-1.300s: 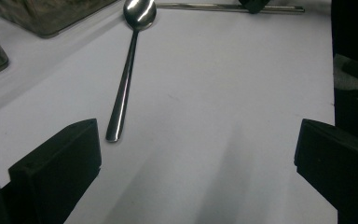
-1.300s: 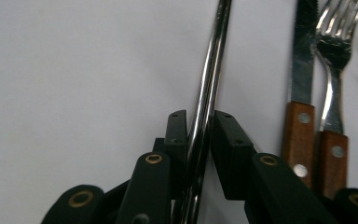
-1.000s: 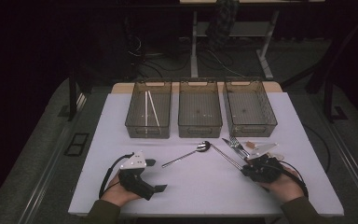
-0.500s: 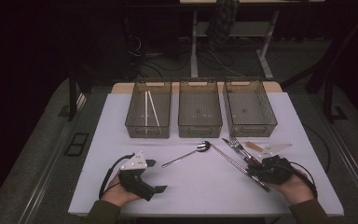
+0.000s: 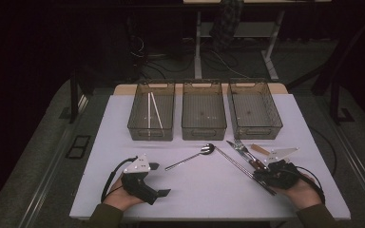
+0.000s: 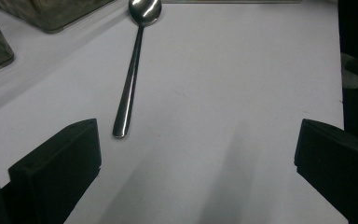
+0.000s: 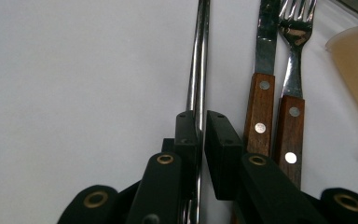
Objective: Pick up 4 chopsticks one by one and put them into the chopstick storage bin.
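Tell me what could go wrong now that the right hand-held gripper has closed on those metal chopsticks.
1. The right hand-held gripper, jaws just closing, pinches the metal chopsticks near one end, so the long free end may sag or swing when lifted.
2. One stick could slip out of the narrow grip.
3. The knife and fork lie right beside the jaws and could get nudged.

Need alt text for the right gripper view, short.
The right hand-held gripper has just been closing its two black jaws on a pair of metal chopsticks that runs up a white table. Beside it on the right lie a wood-handled knife, a wood-handled fork and a beige plastic piece.
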